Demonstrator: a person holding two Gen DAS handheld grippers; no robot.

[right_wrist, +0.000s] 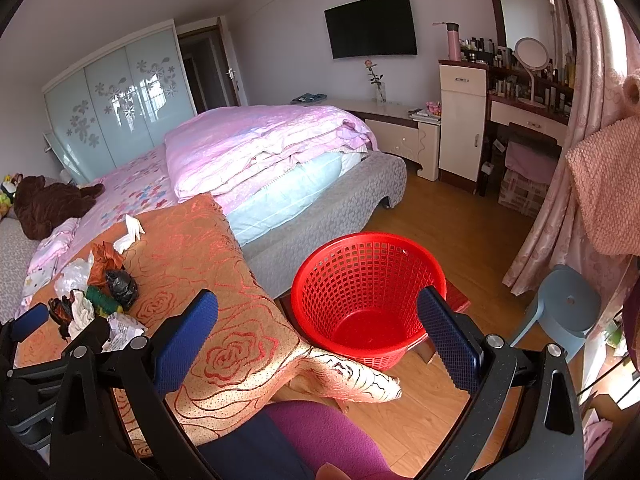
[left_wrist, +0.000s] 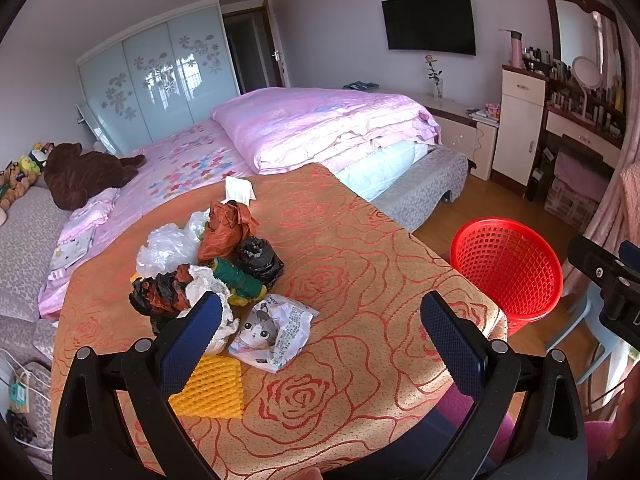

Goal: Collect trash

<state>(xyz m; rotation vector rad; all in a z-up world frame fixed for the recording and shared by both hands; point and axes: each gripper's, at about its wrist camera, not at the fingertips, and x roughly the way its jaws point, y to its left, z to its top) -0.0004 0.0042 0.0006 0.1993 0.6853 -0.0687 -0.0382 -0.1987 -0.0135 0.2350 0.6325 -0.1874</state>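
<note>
A heap of trash (left_wrist: 208, 264) lies on the rose-patterned table cloth (left_wrist: 360, 240): white, orange and black plastic bags, a green sponge, a cat-printed wrapper (left_wrist: 272, 330) and a yellow foam net (left_wrist: 210, 388). My left gripper (left_wrist: 320, 308) hovers open above the table's near side, its left finger over the heap's front edge. The red mesh basket (right_wrist: 366, 300) stands empty on the floor right of the table. My right gripper (right_wrist: 320, 312) is open with nothing in it, above the table corner and the basket. The heap (right_wrist: 96, 296) shows at the left in the right wrist view.
A bed with a pink quilt (left_wrist: 320, 124) lies behind the table. A blue plastic stool (right_wrist: 560, 312) and a pink curtain (right_wrist: 560, 200) stand right of the basket. A dresser with bottles (right_wrist: 520, 80) lines the far wall. A purple-clad leg (right_wrist: 320, 436) is below the grippers.
</note>
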